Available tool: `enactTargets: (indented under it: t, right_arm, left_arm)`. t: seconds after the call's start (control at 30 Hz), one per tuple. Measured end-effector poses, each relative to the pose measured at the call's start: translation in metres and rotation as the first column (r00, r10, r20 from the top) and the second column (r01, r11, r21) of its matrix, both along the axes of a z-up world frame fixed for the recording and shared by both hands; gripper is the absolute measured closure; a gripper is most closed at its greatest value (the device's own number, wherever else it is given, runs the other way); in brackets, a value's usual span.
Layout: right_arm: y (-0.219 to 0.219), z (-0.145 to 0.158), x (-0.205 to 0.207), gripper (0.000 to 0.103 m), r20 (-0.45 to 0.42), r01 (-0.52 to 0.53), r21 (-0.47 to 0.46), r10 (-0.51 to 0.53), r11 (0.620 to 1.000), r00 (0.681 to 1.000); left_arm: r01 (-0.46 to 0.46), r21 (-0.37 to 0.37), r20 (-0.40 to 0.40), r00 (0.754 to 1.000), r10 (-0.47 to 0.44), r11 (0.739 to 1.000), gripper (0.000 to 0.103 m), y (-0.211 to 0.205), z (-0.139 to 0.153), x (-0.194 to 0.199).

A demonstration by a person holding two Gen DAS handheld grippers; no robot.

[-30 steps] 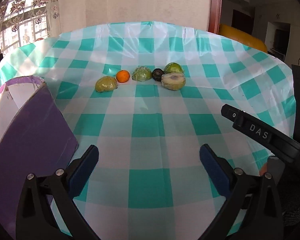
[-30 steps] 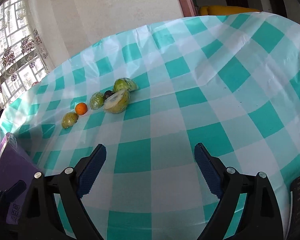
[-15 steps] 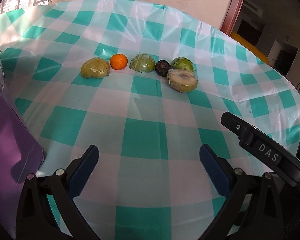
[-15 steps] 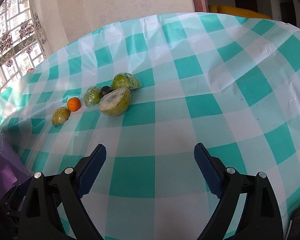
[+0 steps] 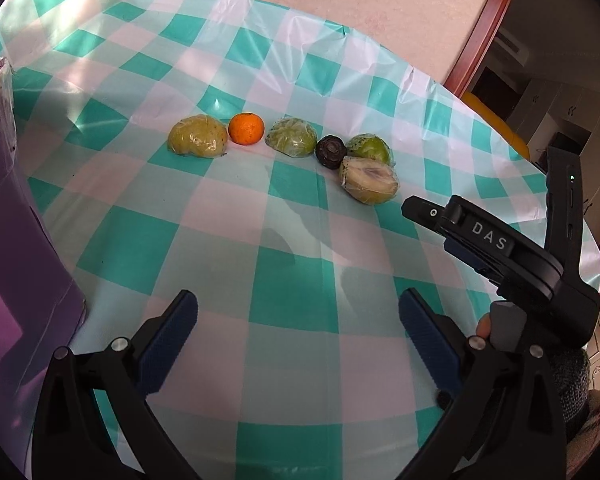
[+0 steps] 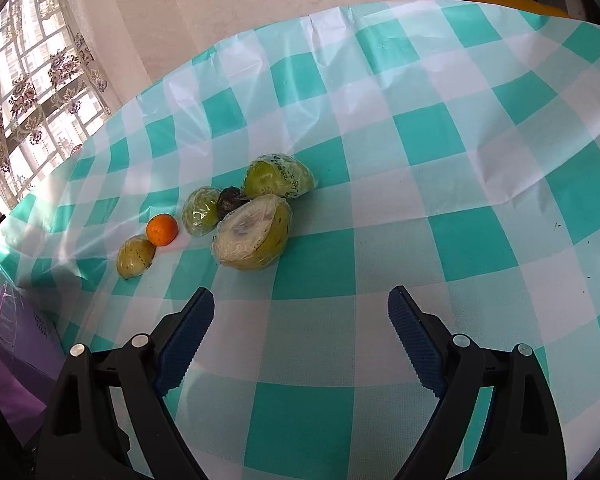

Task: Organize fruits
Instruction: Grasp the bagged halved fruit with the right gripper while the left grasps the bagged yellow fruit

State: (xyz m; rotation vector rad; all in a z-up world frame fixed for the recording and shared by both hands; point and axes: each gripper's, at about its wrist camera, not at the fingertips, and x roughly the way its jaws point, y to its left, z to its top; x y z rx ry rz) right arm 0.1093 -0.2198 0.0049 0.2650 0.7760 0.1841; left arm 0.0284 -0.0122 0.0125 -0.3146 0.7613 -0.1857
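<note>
Right hand-held gripper [image 6: 300, 320]: spread, empty; best centred on the cut wrapped fruit [image 6: 254, 238].
Left hand-held gripper [image 5: 298, 326]: spread, empty.

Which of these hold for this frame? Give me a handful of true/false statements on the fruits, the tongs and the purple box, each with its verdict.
1. Both tongs are open and empty. True: the left tongs and right tongs hold nothing.
2. The orange sits inside the purple box. False: it lies on the tablecloth, between two wrapped fruits.
3. The cut fruit half is wrapped in clear film. True.
4. The dark fruit lies apart from the others. False: it is wedged among the wrapped green fruits.
5. The left tongs grip the yellow-green wrapped fruit. False: it lies untouched on the tablecloth.
</note>
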Motion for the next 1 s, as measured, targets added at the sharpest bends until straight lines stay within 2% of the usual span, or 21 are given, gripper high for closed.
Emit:
enactTargets:
  t: [0.2, 0.43, 0.5, 0.57, 0.67, 0.8, 0.9, 1.0]
  right_arm:
    - [0.037, -0.001, 0.033, 0.017, -0.029, -0.058, -0.116, 0.055, 0.992, 0.998]
    - [0.076, -0.009, 0.069, 0.018, -0.091, -0.109, -0.28, 0.087, 0.954, 0.992]
    - [0.078, -0.013, 0.075, 0.021, -0.114, -0.112, -0.296, 0.081, 0.949, 0.99]
    - [0.076, -0.013, 0.076, 0.039, -0.11, -0.096, -0.3, 0.066, 0.949, 0.992]
    - [0.067, -0.011, 0.068, 0.042, -0.096, -0.094, -0.249, 0.071, 0.964, 0.993]
    - [0.026, -0.011, 0.056, 0.043, -0.07, -0.012, -0.049, 0.009, 0.999, 0.998]
    - [0.0, -0.015, 0.048, 0.043, -0.062, 0.018, 0.098, -0.012, 0.995, 0.998]
    - [-0.014, -0.014, 0.039, 0.042, -0.046, 0.045, 0.182, -0.037, 0.982, 0.998]
  left_arm:
    - [-0.004, -0.006, 0.002, 1.0, 0.004, 1.0, 0.002, 0.002, 0.0, -0.001]
    - [-0.001, 0.009, -0.012, 1.0, 0.001, 1.0, 0.002, -0.001, -0.001, -0.001]
    - [-0.002, 0.012, -0.017, 1.0, 0.002, 1.0, 0.002, -0.001, -0.002, 0.0]
    - [-0.002, 0.015, -0.023, 1.0, 0.003, 1.0, 0.002, -0.002, -0.002, 0.0]
    - [-0.007, 0.017, -0.033, 0.999, 0.007, 1.0, 0.002, -0.001, -0.004, 0.001]
    - [-0.02, 0.022, -0.044, 0.999, 0.021, 1.0, 0.002, -0.001, -0.005, 0.003]
    - [-0.027, 0.025, -0.056, 0.998, 0.029, 0.999, 0.002, -0.001, -0.005, 0.008]
    - [-0.054, 0.02, -0.061, 0.997, 0.055, 0.998, 0.002, 0.002, -0.005, 0.021]
